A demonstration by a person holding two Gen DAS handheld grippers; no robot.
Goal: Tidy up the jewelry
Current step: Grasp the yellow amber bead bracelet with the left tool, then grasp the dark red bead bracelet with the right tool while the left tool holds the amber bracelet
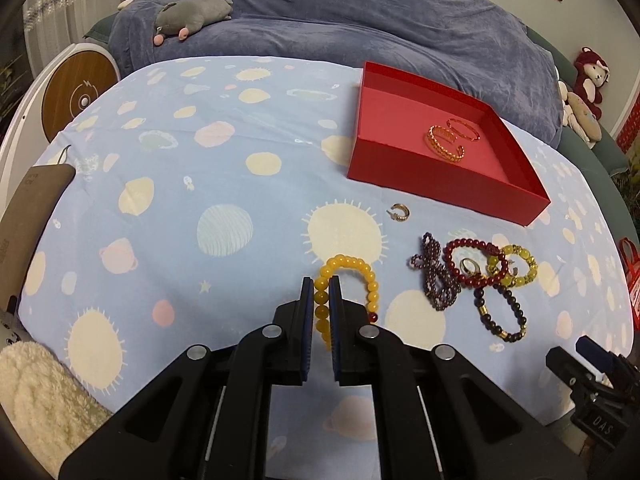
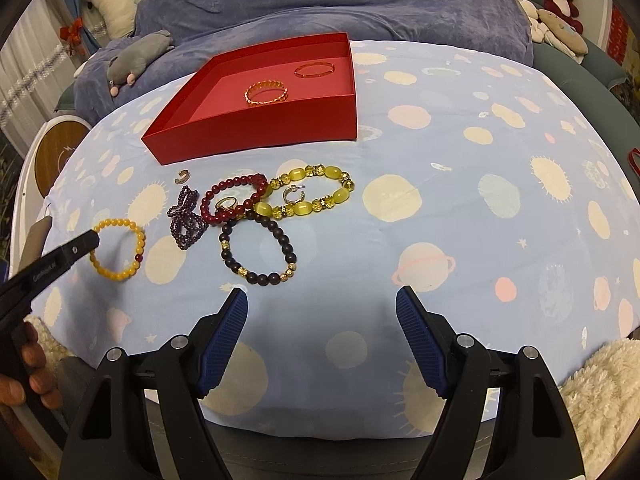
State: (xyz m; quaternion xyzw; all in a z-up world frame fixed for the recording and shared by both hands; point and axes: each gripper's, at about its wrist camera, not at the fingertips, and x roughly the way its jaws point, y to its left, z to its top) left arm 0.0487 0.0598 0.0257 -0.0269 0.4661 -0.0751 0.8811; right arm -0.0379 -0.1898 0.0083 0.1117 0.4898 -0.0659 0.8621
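My left gripper (image 1: 321, 286) is shut on the orange bead bracelet (image 1: 362, 270), which lies on the blue planet-print cloth (image 1: 160, 200); it also shows in the right wrist view (image 2: 120, 274), with the left gripper's tip (image 2: 86, 242) at its left side. A red box (image 1: 436, 178) (image 2: 256, 128) holds a gold chain bracelet (image 1: 444, 142) (image 2: 266, 94) and a thin red bangle (image 1: 464, 128) (image 2: 314, 69). My right gripper (image 2: 320, 304) is open and empty, near the cloth's front edge.
Loose on the cloth: a purple bead bracelet (image 2: 186, 220), a dark red one (image 2: 234, 200), a yellow-green one (image 2: 312, 192), a dark one with gold beads (image 2: 258, 252), a ring (image 2: 226, 203) and small hoop earrings (image 2: 182, 177). A blue blanket (image 2: 320, 0) lies behind.
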